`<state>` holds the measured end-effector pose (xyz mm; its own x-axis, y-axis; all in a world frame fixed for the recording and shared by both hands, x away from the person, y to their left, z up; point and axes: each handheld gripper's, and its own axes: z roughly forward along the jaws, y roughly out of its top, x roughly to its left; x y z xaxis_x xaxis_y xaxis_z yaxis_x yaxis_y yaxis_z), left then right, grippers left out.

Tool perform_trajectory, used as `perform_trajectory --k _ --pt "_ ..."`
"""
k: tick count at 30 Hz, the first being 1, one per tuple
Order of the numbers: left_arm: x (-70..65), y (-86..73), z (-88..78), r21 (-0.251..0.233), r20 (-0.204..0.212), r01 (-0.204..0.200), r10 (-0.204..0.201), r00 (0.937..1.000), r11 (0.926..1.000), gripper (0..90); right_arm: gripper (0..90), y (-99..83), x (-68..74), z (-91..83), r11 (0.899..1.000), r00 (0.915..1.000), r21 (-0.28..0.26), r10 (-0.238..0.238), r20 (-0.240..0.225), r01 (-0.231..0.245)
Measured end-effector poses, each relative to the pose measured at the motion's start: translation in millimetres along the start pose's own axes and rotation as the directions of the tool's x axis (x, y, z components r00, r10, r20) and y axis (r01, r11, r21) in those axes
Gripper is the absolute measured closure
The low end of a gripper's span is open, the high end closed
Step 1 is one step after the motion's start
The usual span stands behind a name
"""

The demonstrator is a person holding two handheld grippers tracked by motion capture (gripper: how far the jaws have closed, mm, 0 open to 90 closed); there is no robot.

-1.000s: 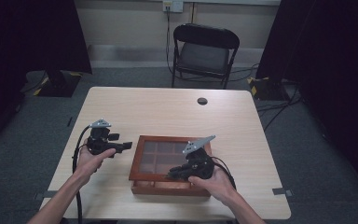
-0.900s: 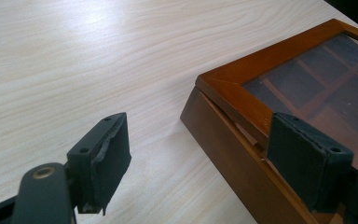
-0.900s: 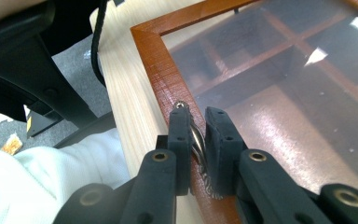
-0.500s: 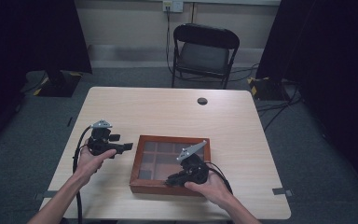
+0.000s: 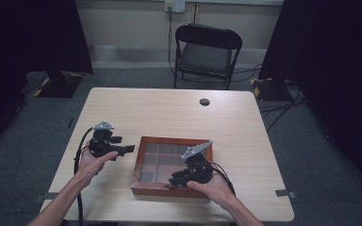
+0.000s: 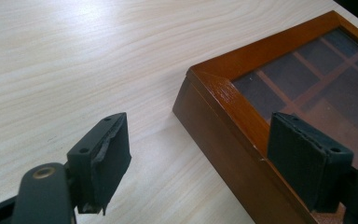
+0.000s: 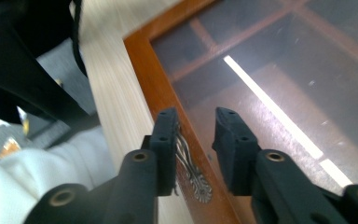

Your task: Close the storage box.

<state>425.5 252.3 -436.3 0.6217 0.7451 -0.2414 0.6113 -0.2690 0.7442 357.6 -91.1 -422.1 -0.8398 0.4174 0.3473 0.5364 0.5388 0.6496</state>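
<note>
A: Nearest the person, what is the right gripper point(image 5: 176, 179) doing?
B: It sits over the near edge of the wooden display box point(image 5: 152, 189); its jaws stand a little apart, either side of a small metal clasp point(image 7: 193, 175) on the frame; nothing is pinched.
A: And the left gripper point(image 5: 125, 149)?
B: Beside the box's left side, jaws wide apart, one above the table point(image 5: 169, 110), one over the rim, holding nothing.
A: The box itself?
B: Glass-lidded, with dividers beneath, shut, lying on the table's near half.
A: Farther off?
B: A small dark disc point(image 5: 204, 101) near the far edge; beyond it a black folding chair point(image 5: 206, 52).
</note>
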Motion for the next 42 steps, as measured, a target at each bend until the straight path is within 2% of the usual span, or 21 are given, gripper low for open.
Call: perform_trajectory --k 5,8,11,12,14,15,18,21,23,24,26,27,28,31,32,34,36,38,39,41,42 --pt "0.3 -1.1 -0.3 0.010 -0.008 -0.003 0.004 1.0000 0.9999 20.9 51.8 1.8 -9.5 -18.8 0.995 0.9959 -0.081 0.057 0.070 -0.052" --pt "0.7 -2.9 0.5 0.017 -0.009 0.002 -0.002 1.0000 0.9999 20.9 46.6 -0.3 -19.3 -32.0 0.987 0.9836 -0.132 0.107 0.146 -0.087" --pt "0.6 -4.9 2.8 0.039 -0.017 -0.001 0.001 0.9999 0.9992 20.9 33.0 -8.5 -32.6 -41.6 0.974 0.9545 -0.164 0.190 0.230 -0.155" --pt "0.2 -5.3 3.1 0.041 -0.017 -0.005 0.006 0.9998 0.9991 20.9 33.0 -8.5 -32.6 -41.6 0.974 0.9545 -0.164 0.190 0.230 -0.155" --pt "-0.2 -5.4 3.0 0.048 -0.019 -0.012 0.013 0.9997 0.9988 20.9 23.6 -15.6 -40.4 -51.0 0.965 0.9284 -0.185 0.234 0.288 -0.186" --pt "-0.4 -5.9 2.7 0.051 -0.024 -0.015 0.016 0.9996 0.9986 20.9 23.6 -15.6 -40.4 -51.0 0.965 0.9284 -0.185 0.234 0.288 -0.186" --pt "0.4 -14.1 -1.4 0.076 -0.035 -0.014 0.017 0.9993 0.9970 20.9 18.9 -30.4 -51.1 -70.1 0.950 0.8810 -0.234 0.284 0.378 -0.206" --pt "4.3 -25.2 -6.8 0.106 -0.050 -0.023 0.028 0.9984 0.9942 20.9 17.4 -41.2 -59.0 -78.0 0.943 0.8631 -0.238 0.312 0.397 -0.232" --pt "9.4 -31.5 -8.7 0.126 -0.063 -0.014 0.022 0.9977 0.9919 20.9 15.2 -51.7 -68.6 -83.1 0.936 0.8416 -0.231 0.341 0.419 -0.264" --pt "12.7 -34.0 -9.2 0.136 -0.071 -0.012 0.022 0.9973 0.9906 20.9 14.9 -61.5 -78.4 -87.7 0.923 0.8167 -0.246 0.378 0.436 -0.295" --pt "19.4 -38.3 -9.3 0.156 -0.093 -0.008 0.023 0.9954 0.9878 20.9 14.9 -69.2 -86.6 -90.6 0.916 0.7936 -0.250 0.398 0.460 -0.315" --pt "22.2 -40.3 -8.5 0.154 -0.099 0.005 0.010 0.9950 0.9881 20.9 14.9 -69.2 -86.6 -90.6 0.916 0.7936 -0.250 0.398 0.460 -0.315" --pt "24.9 -41.8 -7.0 0.157 -0.111 0.009 0.008 0.9938 0.9876 20.8 14.9 -73.1 -91.0 -91.1 0.917 0.7828 -0.243 0.397 0.479 -0.317" --pt "30.4 -44.3 -3.0 0.184 -0.148 0.004 0.023 0.9888 0.9829 19.7 15.1 -86.1 -105.1 -88.9 0.902 0.7375 -0.217 0.431 0.520 -0.374" --pt "31.7 -45.4 0.0 0.204 -0.184 0.013 0.026 0.9825 0.9788 19.9 15.1 -91.7 -109.9 -86.4 0.899 0.7100 -0.208 0.433 0.555 -0.385" --pt "33.1 -46.4 1.0 0.216 -0.184 0.015 0.026 0.9826 0.9763 19.9 15.1 -94.8 -112.4 -84.8 0.900 0.7001 -0.198 0.428 0.572 -0.388" --pt "33.4 -48.8 2.8 0.213 -0.192 0.012 0.030 0.9809 0.9769 18.1 15.1 -100.2 -118.6 -79.6 0.882 0.6590 -0.179 0.448 0.604 -0.436" --pt "33.9 -49.5 3.4 0.204 -0.209 0.012 0.032 0.9773 0.9789 18.0 13.8 -101.5 -120.3 -78.2 0.883 0.6581 -0.171 0.443 0.609 -0.437" --pt "33.4 -49.8 4.3 0.203 -0.225 0.006 0.041 0.9736 0.9791 18.0 13.6 -101.5 -120.1 -76.6 0.884 0.6477 -0.174 0.440 0.622 -0.434" --pt "30.9 -54.0 10.1 0.175 -0.274 -0.036 0.084 0.9582 0.9838 16.4 10.3 -100.7 -120.6 -74.5 0.884 0.6404 -0.180 0.440 0.630 -0.431" --pt "29.9 -55.5 11.1 0.161 -0.278 -0.029 0.073 0.9577 0.9866 11.8 5.1 -102.6 -121.2 -71.0 0.898 0.6418 -0.182 0.416 0.644 -0.400"
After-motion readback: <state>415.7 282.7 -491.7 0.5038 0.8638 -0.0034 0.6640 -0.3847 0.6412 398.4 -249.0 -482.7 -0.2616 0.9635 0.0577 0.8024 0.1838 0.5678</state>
